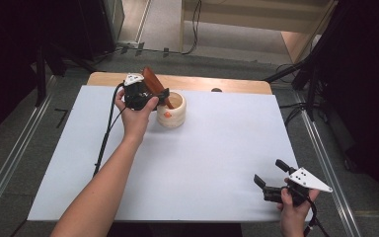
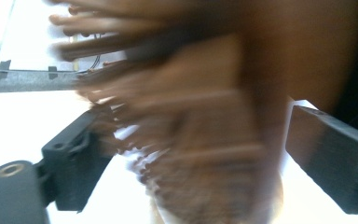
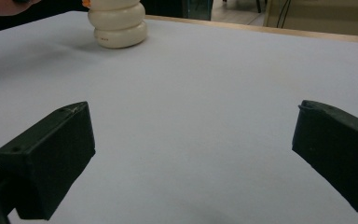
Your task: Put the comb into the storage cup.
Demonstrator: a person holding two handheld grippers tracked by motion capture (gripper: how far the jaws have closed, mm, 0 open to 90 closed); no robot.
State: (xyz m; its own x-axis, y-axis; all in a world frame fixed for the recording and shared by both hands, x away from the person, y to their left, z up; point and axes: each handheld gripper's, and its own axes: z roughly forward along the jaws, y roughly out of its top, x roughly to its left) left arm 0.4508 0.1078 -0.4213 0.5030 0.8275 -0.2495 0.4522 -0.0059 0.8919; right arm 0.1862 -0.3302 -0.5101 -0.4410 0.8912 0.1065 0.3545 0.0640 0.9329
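A cream ribbed pot with an orange mark stands at the back of the white table sheet. A brown wooden utensil leans out of the pot toward the back left. My left gripper is at the pot's left rim with the utensil between its jaws. In the left gripper view the utensil is a brown blur between the wide-set jaws of the left gripper, and a strip of light shows beside the right jaw. My right gripper rests open and empty near the front right. From there the pot is far off, and the right gripper has bare sheet between its jaws.
A wooden table edge shows behind the sheet. Metal rails run along both sides of the table, and cables lie on the floor beyond it. A black cable trails from the left gripper across the sheet.
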